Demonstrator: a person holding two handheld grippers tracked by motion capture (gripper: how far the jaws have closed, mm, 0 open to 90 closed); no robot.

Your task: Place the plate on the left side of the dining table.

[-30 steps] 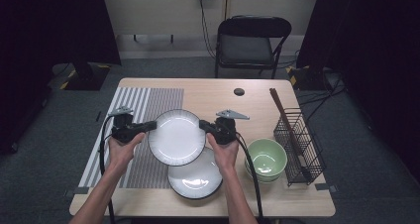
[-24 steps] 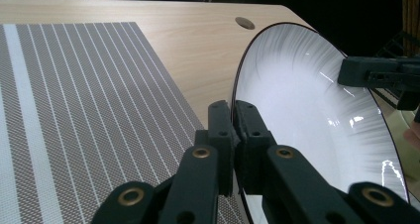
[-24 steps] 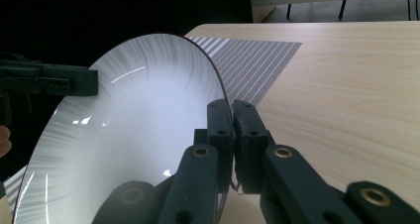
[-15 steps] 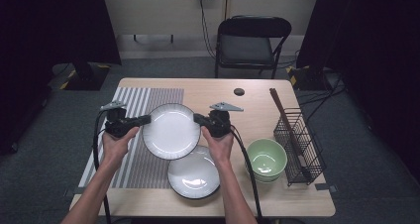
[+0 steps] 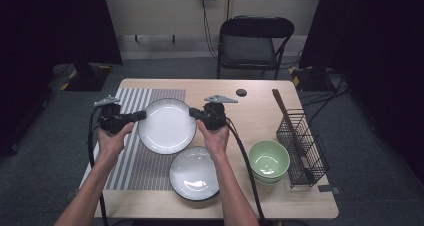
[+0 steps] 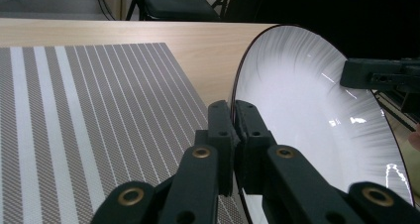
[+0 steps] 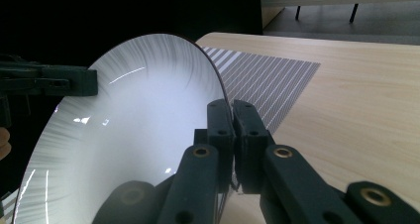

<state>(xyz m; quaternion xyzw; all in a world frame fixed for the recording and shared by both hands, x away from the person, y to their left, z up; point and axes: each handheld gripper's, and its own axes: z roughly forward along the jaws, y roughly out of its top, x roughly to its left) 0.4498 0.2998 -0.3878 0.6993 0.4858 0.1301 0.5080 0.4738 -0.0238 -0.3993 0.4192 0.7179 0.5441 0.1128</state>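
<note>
Nearest to me, my two forearms come up from the table's near edge. Between them a second white plate [image 5: 194,173] lies flat on the table [image 5: 250,206], partly on the wood and touching the right edge of the striped mat [image 5: 127,161]. To its right sits a green bowl [image 5: 269,159], and just beside that a black wire rack [image 5: 302,146] with a brown stick [image 5: 287,118] leaning in it.

A little farther in, I have the white plate [image 5: 167,125] lifted between both tools, clear of the table and above the mat's right edge and the bare wood. My left gripper [image 5: 143,115] is pinching the plate's left rim; in the left gripper view its jaws are pressed together on the dark edge of the plate [image 6: 317,115], one pad on each face, with the striped mat [image 6: 84,120] below and to the left. My right gripper [image 5: 192,112] is pinching the opposite rim in the same way; in the right gripper view the jaws are clamped on the edge of the plate [image 7: 133,130], and the left gripper's black tip [image 7: 49,81] shows at the far rim. The plate looks roughly level from above.

Beyond the plate, a small dark round thing [image 5: 241,92] lies on the far part of the table. Past the table's far edge stands a black folding chair [image 5: 252,43] on the grey floor.
</note>
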